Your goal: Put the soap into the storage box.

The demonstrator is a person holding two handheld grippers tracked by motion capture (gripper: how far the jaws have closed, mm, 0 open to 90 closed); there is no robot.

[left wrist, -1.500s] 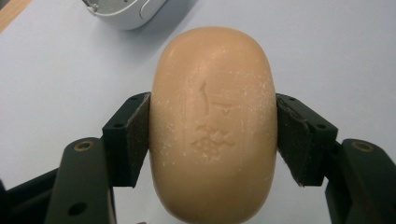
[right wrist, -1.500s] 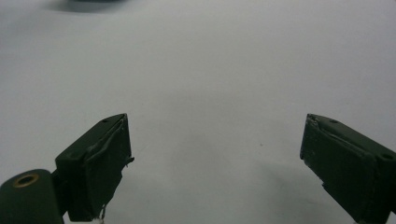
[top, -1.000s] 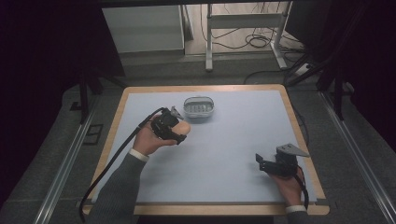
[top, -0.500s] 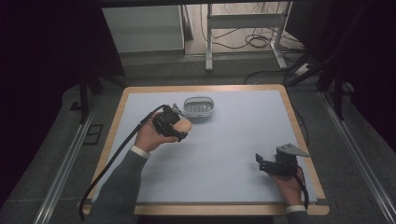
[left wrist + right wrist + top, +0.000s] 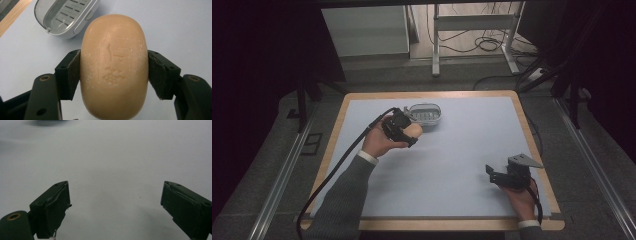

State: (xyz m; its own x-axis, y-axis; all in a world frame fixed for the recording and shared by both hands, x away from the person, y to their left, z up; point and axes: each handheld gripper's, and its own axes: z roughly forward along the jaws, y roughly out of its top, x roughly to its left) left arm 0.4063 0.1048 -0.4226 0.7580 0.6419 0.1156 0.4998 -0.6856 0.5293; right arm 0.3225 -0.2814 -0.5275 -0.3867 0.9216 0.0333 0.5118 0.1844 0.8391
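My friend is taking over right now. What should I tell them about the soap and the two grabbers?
Left hand-held gripper: shut on the soap bar, pads pressing its two sides, held just short of the soap dish.
Right hand-held gripper: open, holding nothing, resting near the table's near right corner.
Soap dish: at the far side of the table, left of the middle, with nothing in it, slatted insert in place.
Done: soap is picked up and brought near the dish.
Left: probably lay the soap in the dish, then open the jaws and pull back.
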